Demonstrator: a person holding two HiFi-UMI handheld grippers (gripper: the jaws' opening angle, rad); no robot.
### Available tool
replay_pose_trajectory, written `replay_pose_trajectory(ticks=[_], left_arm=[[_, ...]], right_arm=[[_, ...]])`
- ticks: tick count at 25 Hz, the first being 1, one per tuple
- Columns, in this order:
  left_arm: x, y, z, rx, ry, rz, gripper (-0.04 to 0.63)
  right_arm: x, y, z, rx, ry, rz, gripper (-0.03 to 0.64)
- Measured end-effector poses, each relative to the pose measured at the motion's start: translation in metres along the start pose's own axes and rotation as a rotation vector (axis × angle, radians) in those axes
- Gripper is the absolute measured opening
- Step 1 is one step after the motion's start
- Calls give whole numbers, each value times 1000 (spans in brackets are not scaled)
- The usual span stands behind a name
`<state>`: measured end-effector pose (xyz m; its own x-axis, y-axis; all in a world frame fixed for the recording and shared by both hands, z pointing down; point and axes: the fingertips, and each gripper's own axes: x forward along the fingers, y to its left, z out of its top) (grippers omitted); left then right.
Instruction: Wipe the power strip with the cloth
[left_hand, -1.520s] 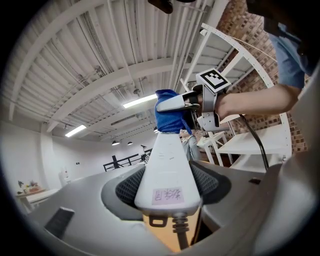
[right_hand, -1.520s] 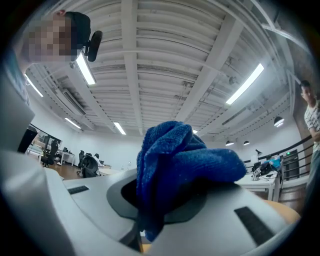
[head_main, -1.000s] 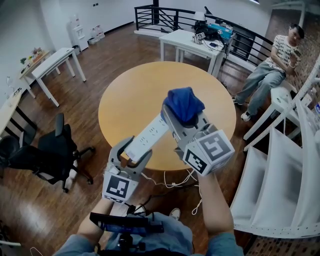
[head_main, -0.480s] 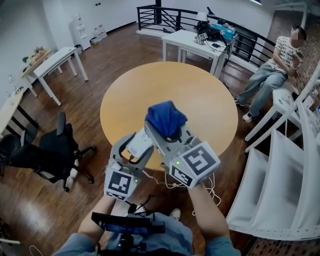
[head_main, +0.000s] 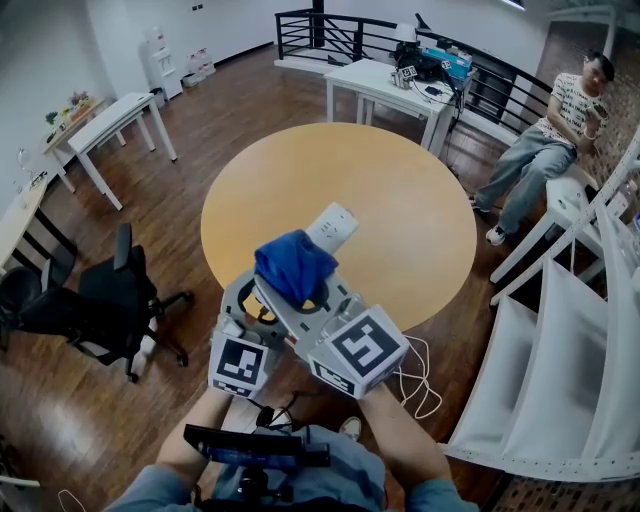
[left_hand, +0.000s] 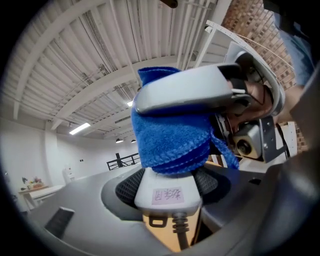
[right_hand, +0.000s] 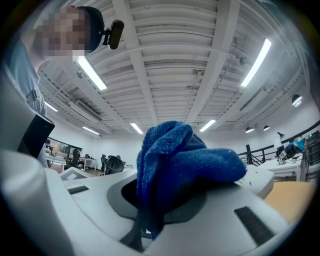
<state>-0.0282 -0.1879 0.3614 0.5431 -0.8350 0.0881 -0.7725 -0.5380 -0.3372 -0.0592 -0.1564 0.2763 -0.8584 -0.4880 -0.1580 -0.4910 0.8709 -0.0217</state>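
- Left gripper view: left gripper clamps the corded end of the white power strip, held over the round table.
- Right gripper pinches the blue cloth, which lies against the strip.
- The strip looks rigid, light and smooth, so an end grip suits it; the cloth is soft.

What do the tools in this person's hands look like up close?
The left gripper and right gripper are light grey plastic with two curved jaws lined by dark mesh pads. Each carries a cube of black-and-white square markers. The person wears blue-grey sleeves.
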Motion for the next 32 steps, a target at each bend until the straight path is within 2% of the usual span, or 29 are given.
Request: replay_pose_trajectory(ticks=[9, 13, 16, 22, 32], left_arm=[[-3, 4, -1, -26, -4, 1, 285], [-3, 8, -1, -106, -21, -9, 285], [-8, 18, -1, -155, -40, -10, 285], [-12, 27, 2, -243, -89, -21, 285], [-22, 24, 10, -220, -123, -36, 285]], right_arm=[[4, 21, -5, 26, 6, 41, 57], [-11, 2, 9, -22, -73, -16, 57], [-25, -13, 16, -5, -114, -55, 57], [-41, -28, 11, 22, -113, -87, 57], [-55, -55, 20, -3, -118, -156, 57]])
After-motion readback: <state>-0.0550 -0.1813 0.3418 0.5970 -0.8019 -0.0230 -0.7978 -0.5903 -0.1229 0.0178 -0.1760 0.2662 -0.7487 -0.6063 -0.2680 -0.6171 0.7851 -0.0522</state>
